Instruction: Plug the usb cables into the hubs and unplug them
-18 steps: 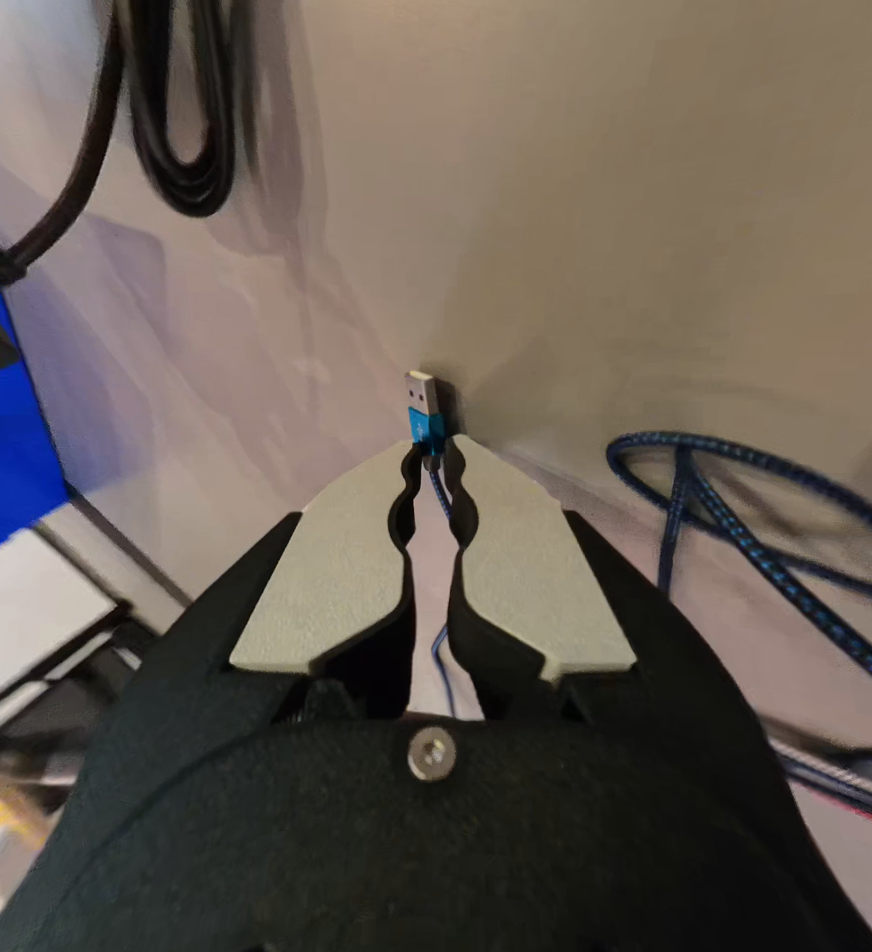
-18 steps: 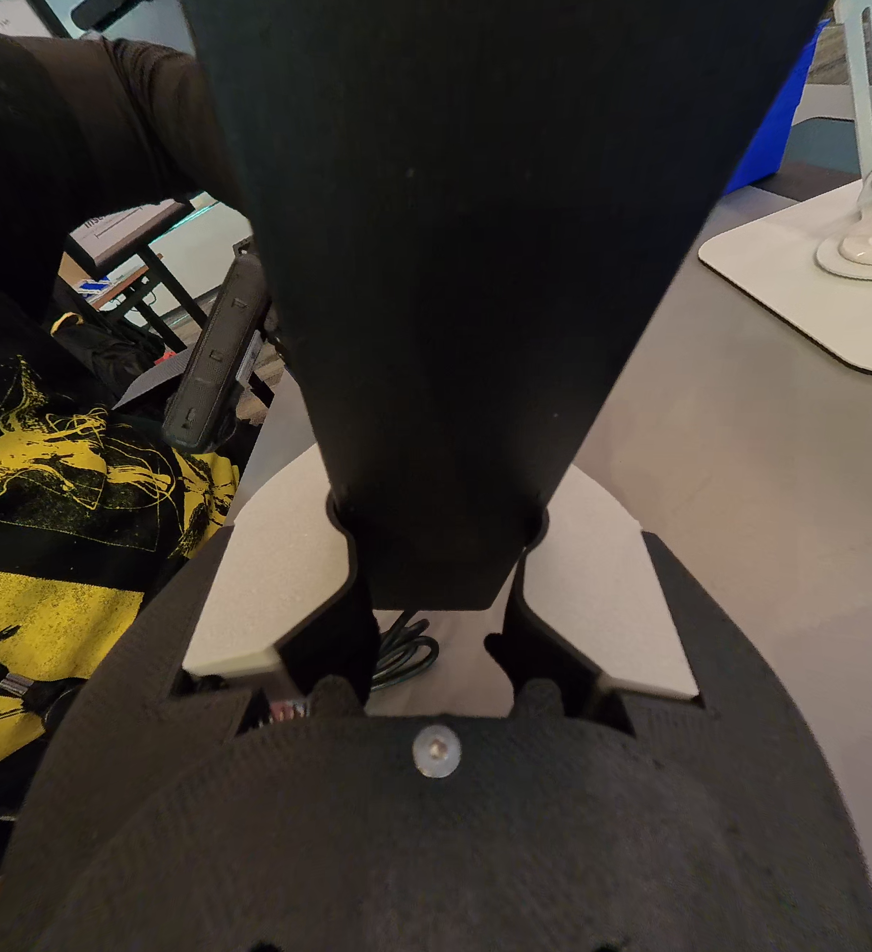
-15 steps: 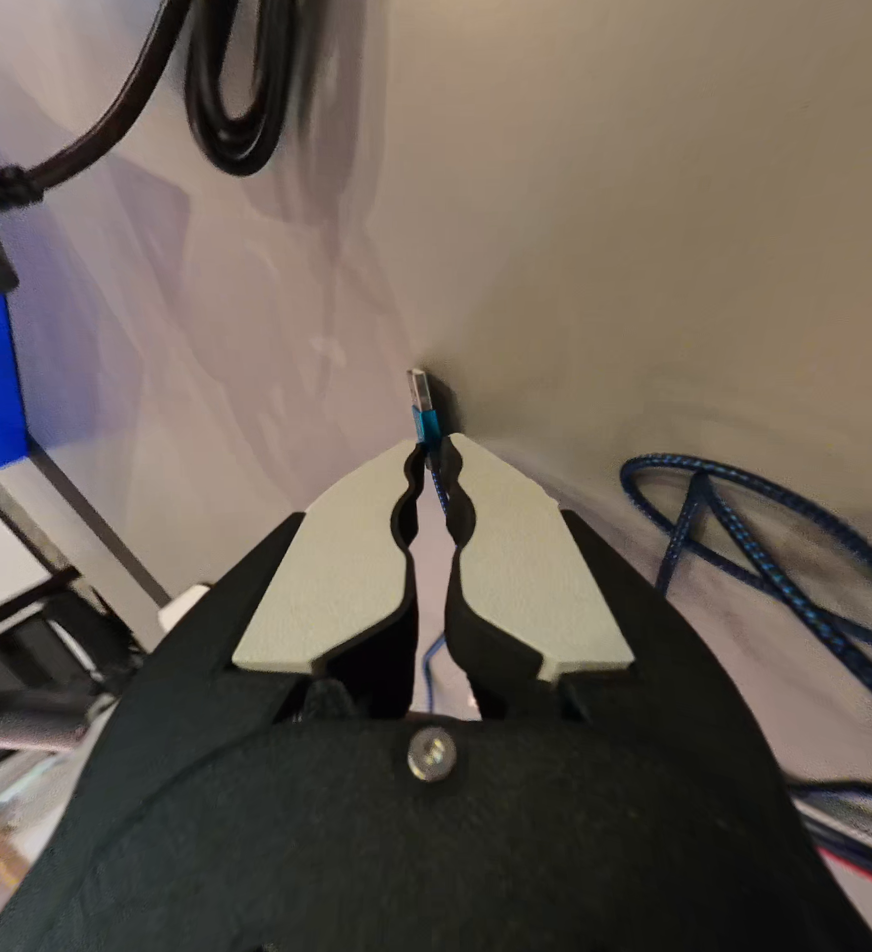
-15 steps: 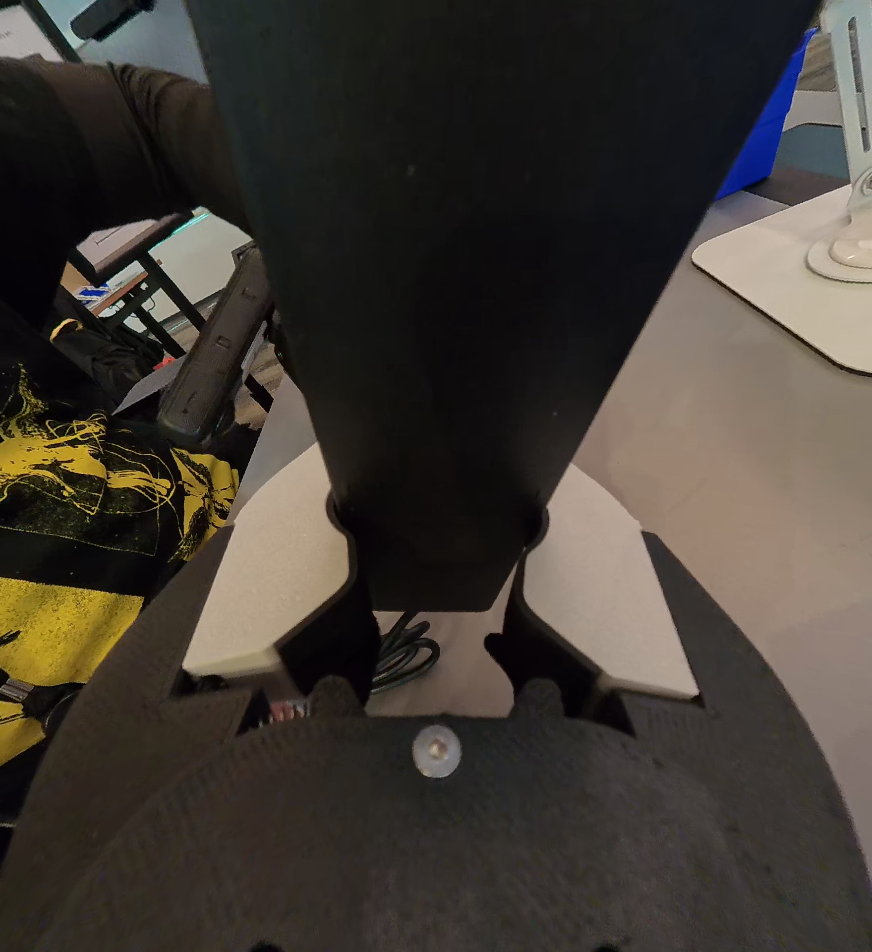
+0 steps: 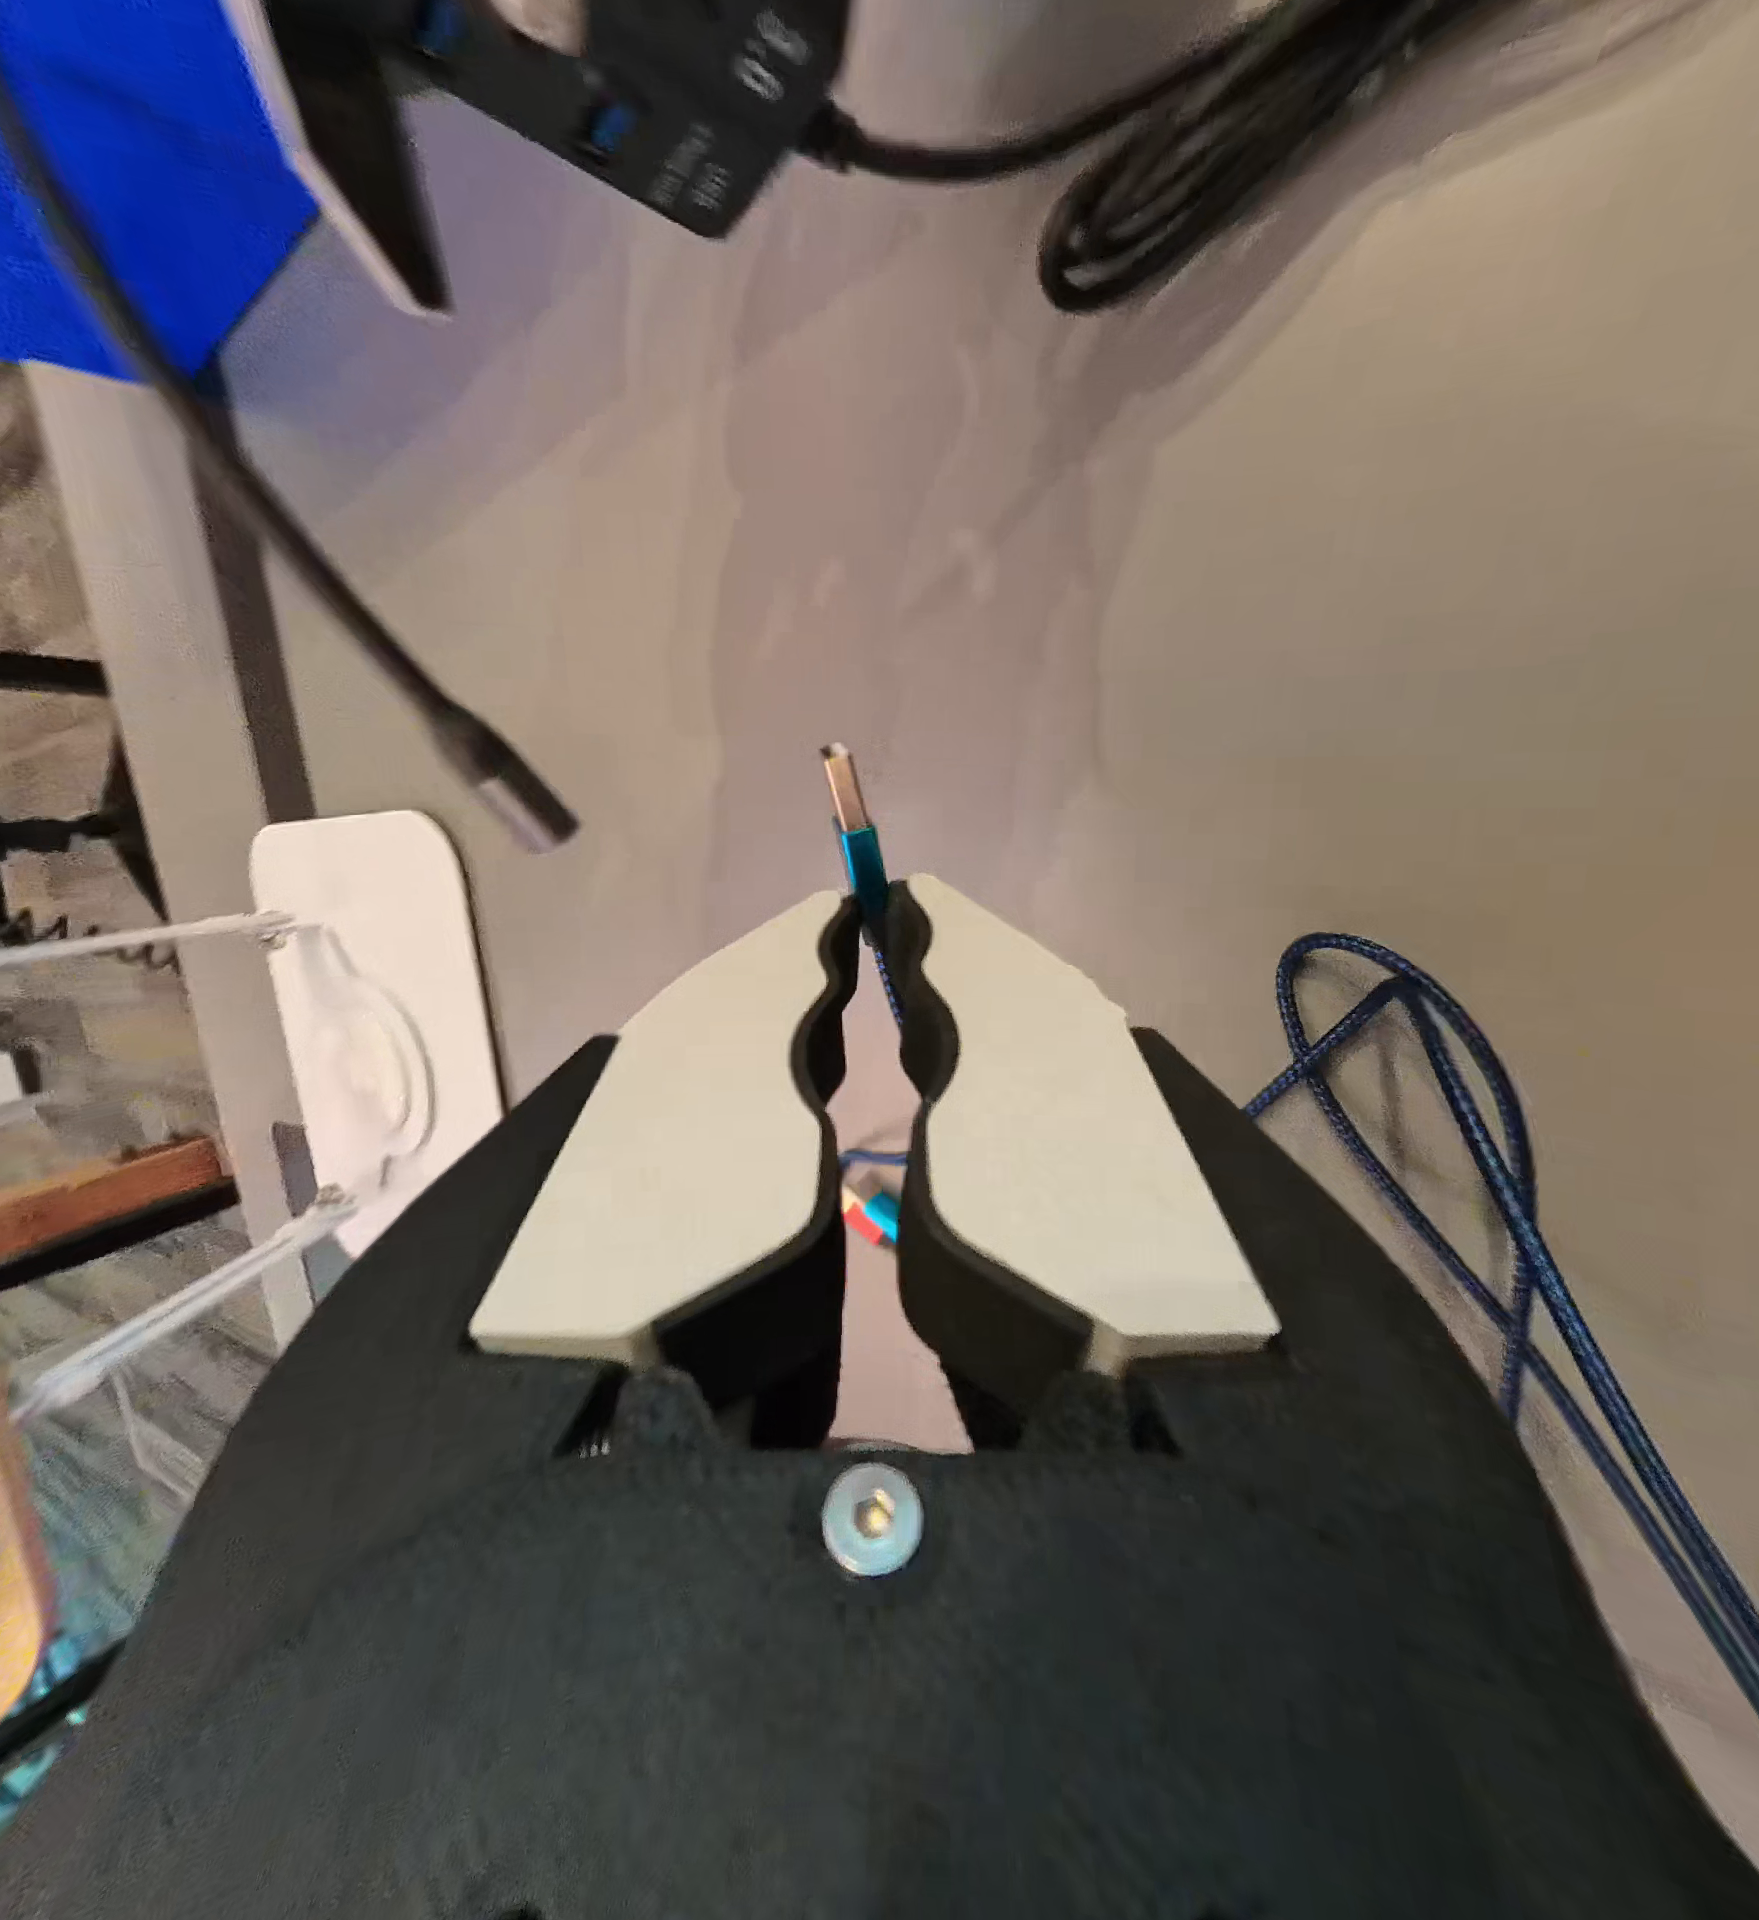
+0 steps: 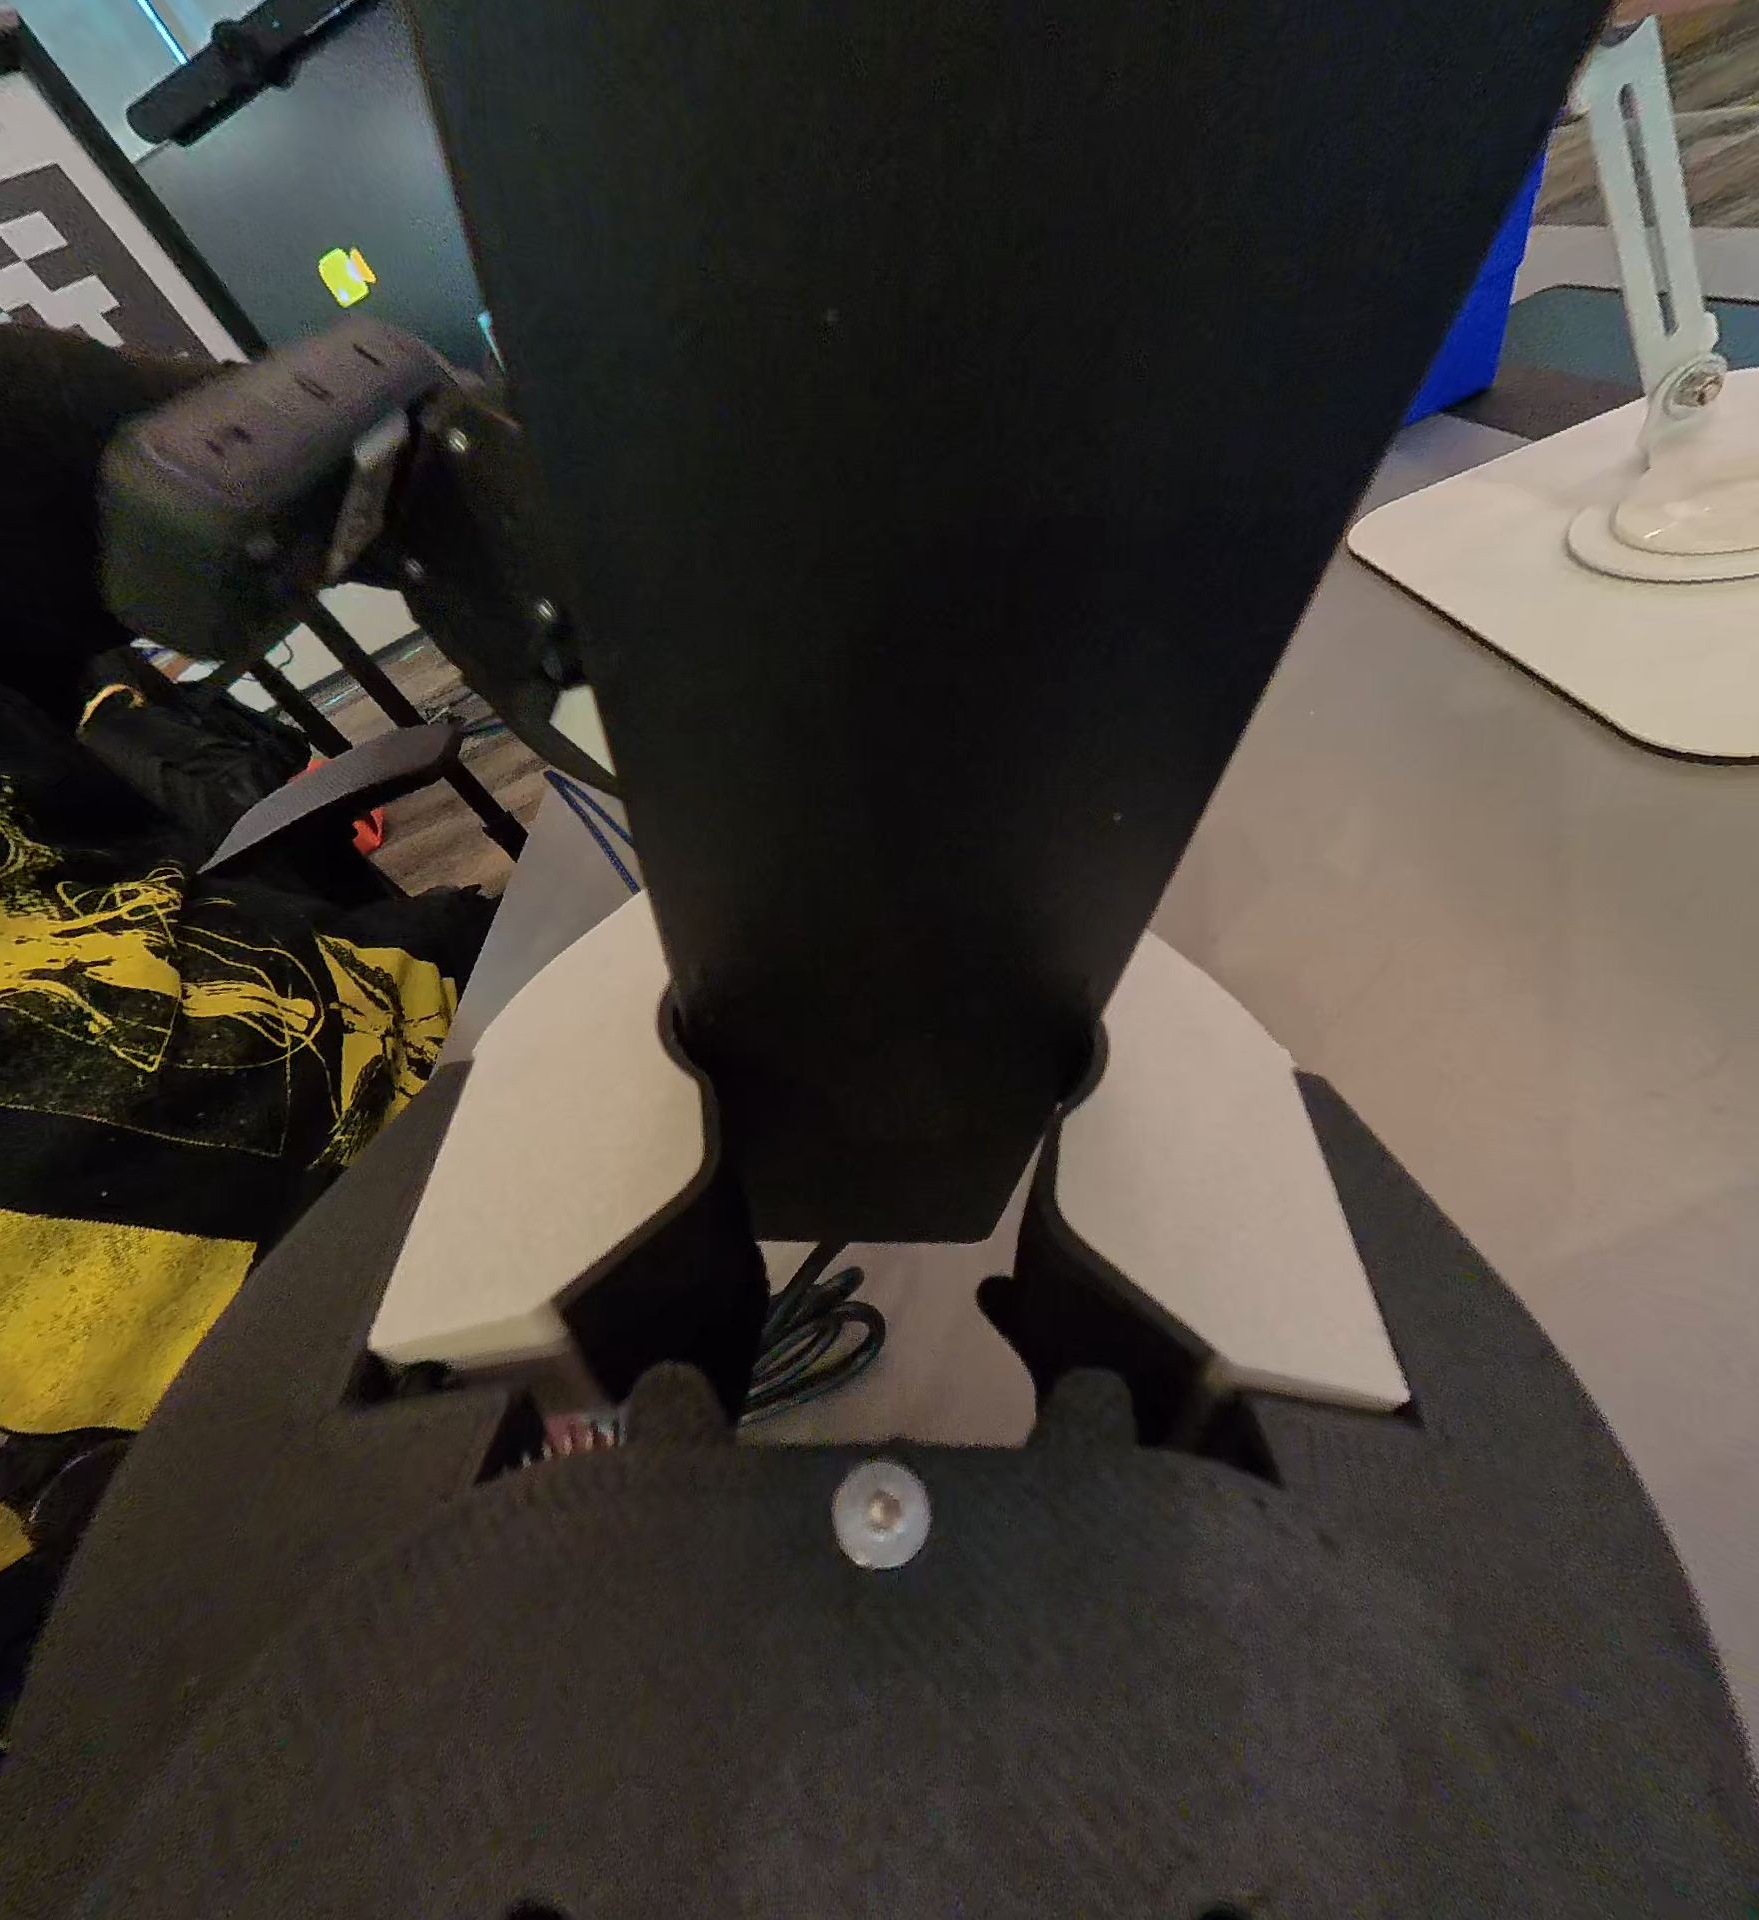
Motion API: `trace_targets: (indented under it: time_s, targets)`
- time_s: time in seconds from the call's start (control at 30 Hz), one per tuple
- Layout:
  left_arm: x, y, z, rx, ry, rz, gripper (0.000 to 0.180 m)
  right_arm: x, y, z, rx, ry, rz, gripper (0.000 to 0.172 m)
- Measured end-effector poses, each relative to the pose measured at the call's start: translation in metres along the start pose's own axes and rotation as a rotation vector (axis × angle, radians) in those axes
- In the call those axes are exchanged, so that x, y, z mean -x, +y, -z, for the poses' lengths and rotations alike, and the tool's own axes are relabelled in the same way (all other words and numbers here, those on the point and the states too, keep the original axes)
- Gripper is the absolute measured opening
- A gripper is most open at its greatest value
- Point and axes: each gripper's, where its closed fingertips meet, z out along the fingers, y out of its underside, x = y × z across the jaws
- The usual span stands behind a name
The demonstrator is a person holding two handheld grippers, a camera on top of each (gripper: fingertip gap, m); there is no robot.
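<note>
Left gripper (image 5: 873, 902) pinches a blue USB plug (image 5: 862, 854); right gripper (image 6: 880, 1023) clamps a black hub (image 6: 916, 520).

Landmark: the blue USB plug, held at the left fingertips with both pads pressed on its blue shell and its metal tip projecting clear ahead, above the grey table (image 5: 1374, 623). Left of the plug lies a white stand base (image 5: 366, 956); up and left of it hangs a dark cable end (image 5: 511, 800) with a metal tip. Far above the plug, near the top edge, sits the hub (image 5: 667, 114), blurred, with a black cord coil (image 5: 1145, 218) to its right. Right of the plug, the braided blue cable (image 5: 1415, 1091) loops on the table and runs back between the fingers. In the right wrist view, the wide-set fingers (image 6: 563, 1101) press on both sides of the hub body, which fills the centre; a white stand (image 6: 1685, 520) stands to its right.
</note>
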Motion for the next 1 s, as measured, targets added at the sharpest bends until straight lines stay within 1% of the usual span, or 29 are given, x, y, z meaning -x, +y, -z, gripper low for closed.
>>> trace_targets:
  time_s: [0.1,0.2,0.27,0.33,0.4,0.43,0.53,0.7,0.8,0.83,1.0]
  targets:
    - [0.021,-0.013,0.030,-0.028,-0.074,0.048,0.006,-0.001,0.001,-0.003,0.003,0.009,0.004,0.064]
    - [0.045,-0.031,0.056,-0.045,-0.165,0.054,0.006,0.001,0.004,-0.007,0.020,0.001,-0.002,0.064]
    - [0.059,-0.045,0.068,-0.060,-0.214,0.055,0.006,0.002,0.005,-0.009,0.026,-0.002,0.001,0.064]
    - [0.071,-0.051,0.072,-0.022,-0.266,0.023,0.006,0.003,0.005,-0.011,0.026,-0.006,0.004,0.064]
    - [0.081,-0.056,0.067,0.025,-0.307,-0.016,0.006,0.006,0.005,-0.013,0.026,-0.012,0.013,0.064]
    - [0.085,-0.062,0.064,0.023,-0.324,-0.024,0.006,0.007,0.005,-0.014,0.027,-0.017,0.018,0.064]
    - [0.095,-0.069,0.051,0.088,-0.401,-0.113,0.006,0.011,0.007,-0.019,0.039,-0.019,0.044,0.064]
    - [0.087,-0.076,0.033,0.113,-0.404,-0.171,0.006,0.014,0.007,-0.023,0.044,-0.007,0.094,0.064]
    - [0.089,-0.073,0.030,0.164,-0.438,-0.195,0.006,0.016,0.009,-0.026,0.059,0.000,0.126,0.064]
    - [0.086,-0.076,0.028,0.149,-0.434,-0.207,0.006,0.016,0.010,-0.028,0.065,0.000,0.130,0.064]
    - [0.083,-0.078,0.023,0.187,-0.451,-0.255,0.006,0.016,0.014,-0.032,0.085,0.003,0.128,0.064]
